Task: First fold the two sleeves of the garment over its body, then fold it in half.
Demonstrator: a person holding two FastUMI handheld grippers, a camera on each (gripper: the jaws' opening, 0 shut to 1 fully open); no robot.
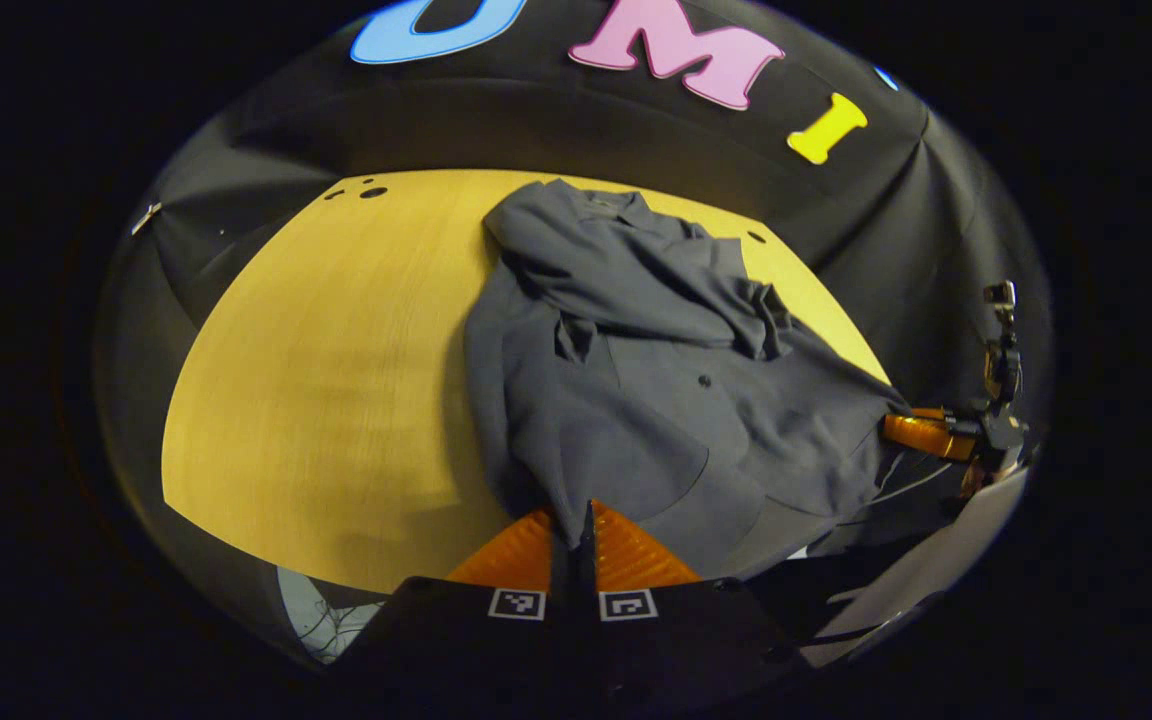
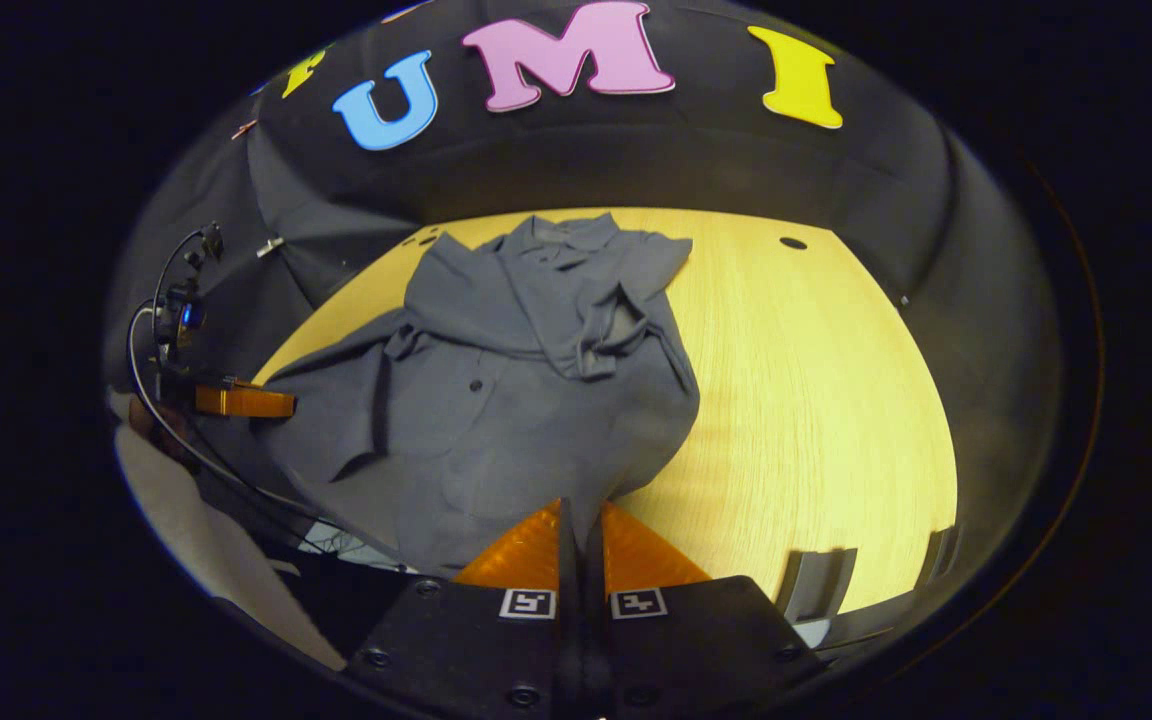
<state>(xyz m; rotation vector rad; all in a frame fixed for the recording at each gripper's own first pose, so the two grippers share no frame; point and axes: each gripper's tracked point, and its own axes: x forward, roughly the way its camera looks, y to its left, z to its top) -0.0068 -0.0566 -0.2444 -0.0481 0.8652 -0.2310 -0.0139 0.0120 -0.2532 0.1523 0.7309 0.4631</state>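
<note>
A: As both sleeves lie folded across the chest, we find the garment [image 1: 636,380] spread on the table [image 1: 336,380], collar toward the far edge, hem at the near edge.

B: Confirmed. We read the same from the right gripper view: the garment [image 2: 506,390] covers the left part of the table [image 2: 816,400], and the bunched sleeves [image 2: 576,320] sit just below the collar.

A: Left gripper [image 1: 586,525] status: fingers pressed together with a fold of the hem pinched between them, at the near edge of the table.

B: Right gripper [image 2: 581,520] status: fingers likewise closed, hem cloth running up out of the pinch, also at the near edge.

A: We also see the right gripper [image 1: 921,432] farther off in the left gripper view, at the opposite hem corner, touching the cloth.

B: And we see the left gripper [image 2: 241,400] in the right gripper view, at the far hem corner, its tip touching the cloth. A cable loops beside it.

A: Hem condition: lifted slightly off the table at both corners. A button [image 1: 704,381] shows mid-body.
</note>
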